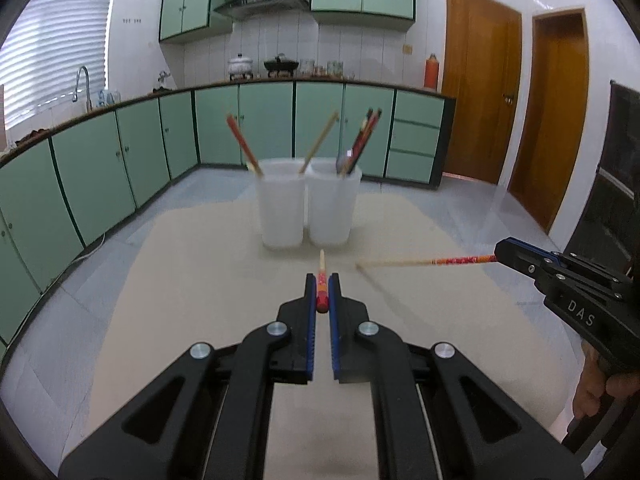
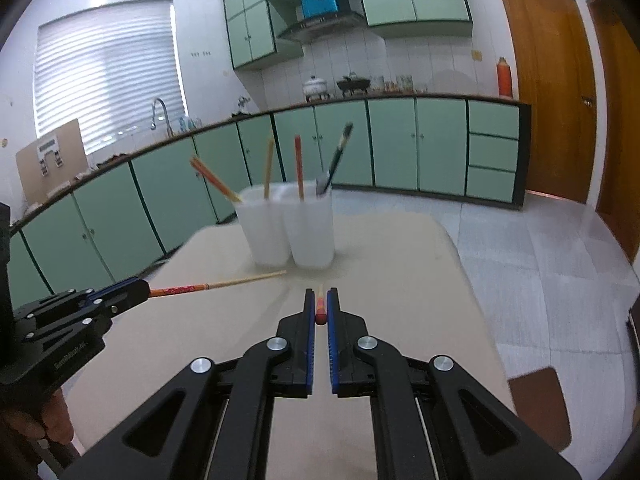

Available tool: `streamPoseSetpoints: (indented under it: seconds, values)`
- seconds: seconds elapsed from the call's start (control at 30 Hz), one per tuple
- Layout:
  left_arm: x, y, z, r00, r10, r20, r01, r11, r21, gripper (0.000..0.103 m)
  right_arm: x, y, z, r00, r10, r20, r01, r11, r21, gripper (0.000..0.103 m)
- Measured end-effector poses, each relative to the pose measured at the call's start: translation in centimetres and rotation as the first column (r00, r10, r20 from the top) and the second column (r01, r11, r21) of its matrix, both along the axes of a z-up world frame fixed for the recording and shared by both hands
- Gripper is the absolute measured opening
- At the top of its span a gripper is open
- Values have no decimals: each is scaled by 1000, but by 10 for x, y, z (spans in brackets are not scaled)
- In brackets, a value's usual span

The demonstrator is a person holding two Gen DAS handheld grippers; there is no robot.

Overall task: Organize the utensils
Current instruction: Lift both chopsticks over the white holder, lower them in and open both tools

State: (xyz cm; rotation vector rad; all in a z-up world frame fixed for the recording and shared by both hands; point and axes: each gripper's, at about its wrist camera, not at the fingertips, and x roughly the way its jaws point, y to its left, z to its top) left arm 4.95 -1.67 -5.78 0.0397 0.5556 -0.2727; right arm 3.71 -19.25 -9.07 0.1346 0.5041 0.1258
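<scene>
Chopsticks fill both tools: the left tool (image 1: 322, 282) is clenched on one chopstick (image 1: 321, 276) by its red end, and the right tool (image 2: 320, 298) grips another (image 2: 319, 306) likewise. Both sticks point toward two white cups (image 1: 308, 204) on the beige surface (image 1: 192, 280), just short of them. More chopsticks (image 1: 244, 146) stand tilted in the cups.

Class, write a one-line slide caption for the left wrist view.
Left gripper and right gripper each clamp a red-handled chopstick above the beige table, facing two white utensil cups.
</scene>
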Motion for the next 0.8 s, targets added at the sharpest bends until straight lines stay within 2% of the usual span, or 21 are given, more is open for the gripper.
streamPoseSetpoints:
  seconds: [0.2, 0.4, 0.67, 0.8]
  values:
    - [5, 0, 27, 999, -14, 46, 14, 1000, -7, 5, 10, 0, 33, 998, 36, 44, -36, 999, -4, 6]
    - [12, 2, 44, 999, -37, 3, 37, 999, 27, 5, 25, -1, 61, 995, 66, 70, -65, 998, -16, 6]
    - [16, 15, 38, 999, -37, -32, 36, 999, -9, 5, 25, 6, 61, 994, 72, 82, -71, 997, -11, 6]
    - [19, 19, 48, 999, -37, -16, 36, 999, -23, 5, 29, 6, 65, 992, 86, 90, -85, 996, -16, 6]
